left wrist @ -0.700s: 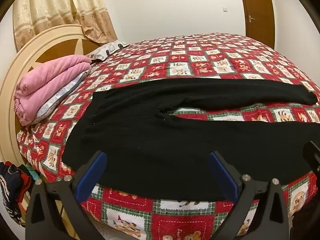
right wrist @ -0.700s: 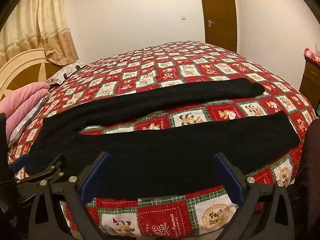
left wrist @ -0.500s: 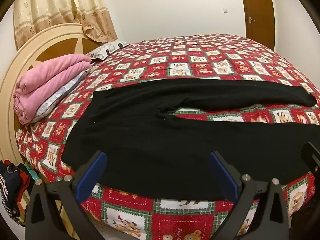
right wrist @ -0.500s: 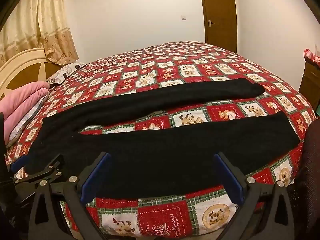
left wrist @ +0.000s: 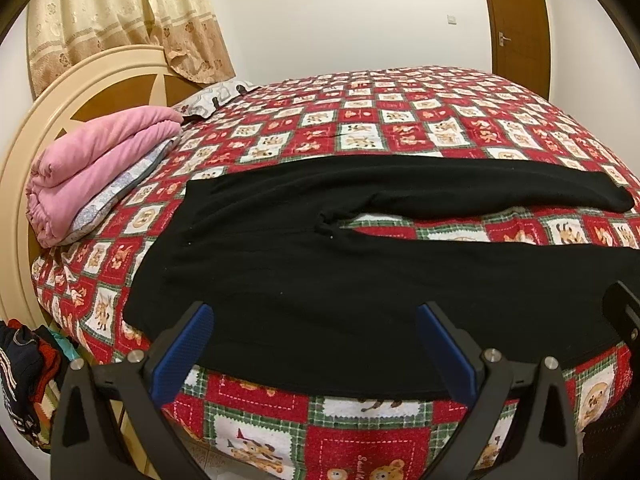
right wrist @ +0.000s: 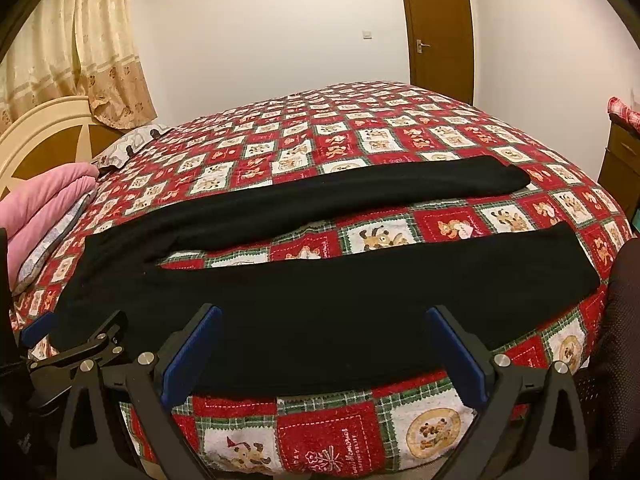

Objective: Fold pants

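Black pants [left wrist: 304,272] lie flat across the near side of a bed, waistband to the left, both legs stretched rightward with a gap of quilt between them. In the right wrist view the pants [right wrist: 320,304] show both leg ends at the right. My left gripper [left wrist: 316,324] hovers open over the near edge of the pants, near the seat. My right gripper [right wrist: 324,324] stands open over the near leg, holding nothing. The left gripper's black frame [right wrist: 80,344] shows at the lower left of the right wrist view.
The bed carries a red, white and green patchwork quilt [left wrist: 400,128]. A folded pink blanket [left wrist: 92,164] on a pillow sits by the cream headboard [left wrist: 80,84]. Clothes [left wrist: 24,368] hang low at the left. A brown door [right wrist: 436,32] and a wooden cabinet [right wrist: 620,156] stand beyond.
The left wrist view has shifted slightly, with the bed sitting a little lower in frame. Both grippers stay open and the pants have not moved.
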`<act>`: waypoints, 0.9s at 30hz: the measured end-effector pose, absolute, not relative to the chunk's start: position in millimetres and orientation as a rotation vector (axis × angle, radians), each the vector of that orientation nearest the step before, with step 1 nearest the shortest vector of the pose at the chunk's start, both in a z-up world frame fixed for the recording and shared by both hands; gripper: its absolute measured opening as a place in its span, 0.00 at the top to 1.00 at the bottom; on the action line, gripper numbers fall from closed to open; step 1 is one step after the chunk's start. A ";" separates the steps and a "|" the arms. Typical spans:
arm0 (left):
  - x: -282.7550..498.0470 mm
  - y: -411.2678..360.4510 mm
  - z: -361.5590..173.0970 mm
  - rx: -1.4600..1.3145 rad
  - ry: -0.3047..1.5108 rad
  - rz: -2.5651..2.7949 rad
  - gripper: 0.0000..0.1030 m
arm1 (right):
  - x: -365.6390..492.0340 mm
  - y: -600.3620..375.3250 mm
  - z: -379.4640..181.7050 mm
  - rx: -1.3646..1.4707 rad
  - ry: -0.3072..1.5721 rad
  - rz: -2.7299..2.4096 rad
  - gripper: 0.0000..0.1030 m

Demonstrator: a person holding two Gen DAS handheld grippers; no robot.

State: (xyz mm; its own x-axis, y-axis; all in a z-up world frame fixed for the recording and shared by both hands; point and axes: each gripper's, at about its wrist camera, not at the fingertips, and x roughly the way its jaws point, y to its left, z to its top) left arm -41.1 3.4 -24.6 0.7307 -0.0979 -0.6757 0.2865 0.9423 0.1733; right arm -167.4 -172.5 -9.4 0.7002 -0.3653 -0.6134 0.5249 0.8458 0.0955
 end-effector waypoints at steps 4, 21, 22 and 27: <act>-42.0 3.9 -25.5 0.273 0.726 -0.216 0.00 | -168.0 -173.3 -11.0 0.282 0.630 -0.503 0.01; -42.4 3.3 -25.5 0.274 0.727 -0.216 0.00 | -168.7 -173.4 -11.0 0.282 0.586 -0.501 0.01; -42.4 3.5 -25.6 0.273 0.727 -0.215 0.00 | -168.5 -173.7 -11.1 0.284 0.588 -0.500 0.01; -43.1 2.4 -27.3 0.273 0.737 -0.217 0.00 | -167.0 -175.4 -12.9 0.303 0.592 -0.493 0.01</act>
